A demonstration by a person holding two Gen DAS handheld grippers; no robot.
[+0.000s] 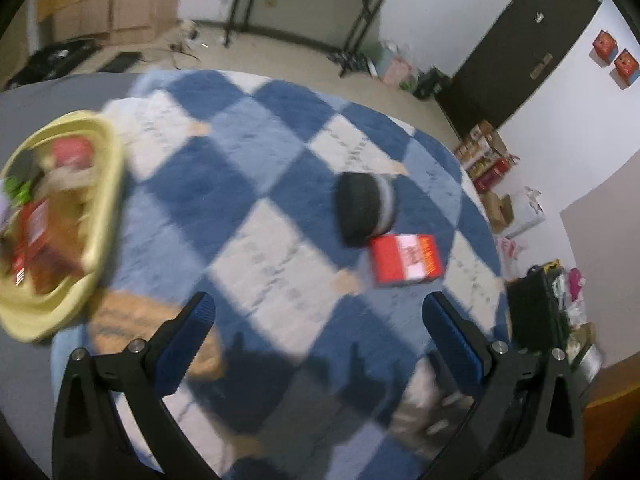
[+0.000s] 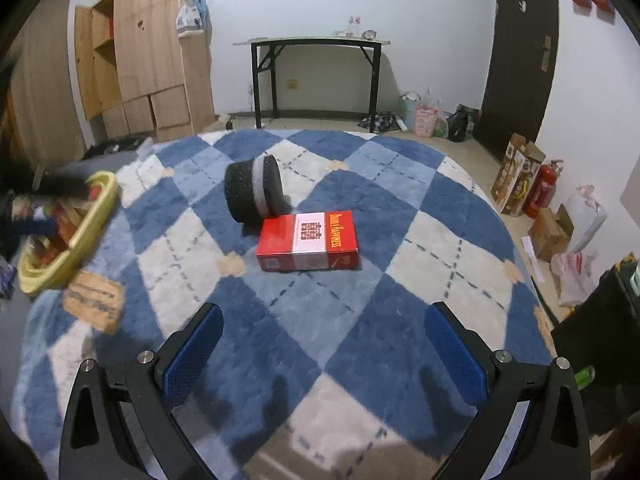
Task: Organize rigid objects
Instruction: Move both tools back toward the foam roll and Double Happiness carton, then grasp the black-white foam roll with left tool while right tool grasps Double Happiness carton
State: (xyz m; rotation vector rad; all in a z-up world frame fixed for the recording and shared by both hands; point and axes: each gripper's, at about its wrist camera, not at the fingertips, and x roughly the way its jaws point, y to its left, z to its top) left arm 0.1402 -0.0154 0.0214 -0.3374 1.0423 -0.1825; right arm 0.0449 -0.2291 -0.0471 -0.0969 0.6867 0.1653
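Note:
A red and white box (image 2: 307, 240) lies flat on the blue checked rug (image 2: 360, 208), touching a black cylinder with a grey band (image 2: 253, 192) behind it. Both show blurred in the left wrist view, the red box (image 1: 406, 258) and the black cylinder (image 1: 365, 209). A yellow basket (image 1: 100, 184) at the left holds several red and brown packs; the same yellow basket (image 2: 86, 224) sits at the rug's left edge. My left gripper (image 1: 318, 304) is open and empty over the rug. My right gripper (image 2: 324, 312) is open and empty, short of the red box.
A tan flat pad (image 2: 95, 300) lies on the rug near the basket. Beyond the rug stand a black-legged table (image 2: 316, 76), a wooden cabinet (image 2: 152, 56) and a dark door (image 2: 520, 48). Boxes and a fire extinguisher (image 2: 540, 188) line the right wall.

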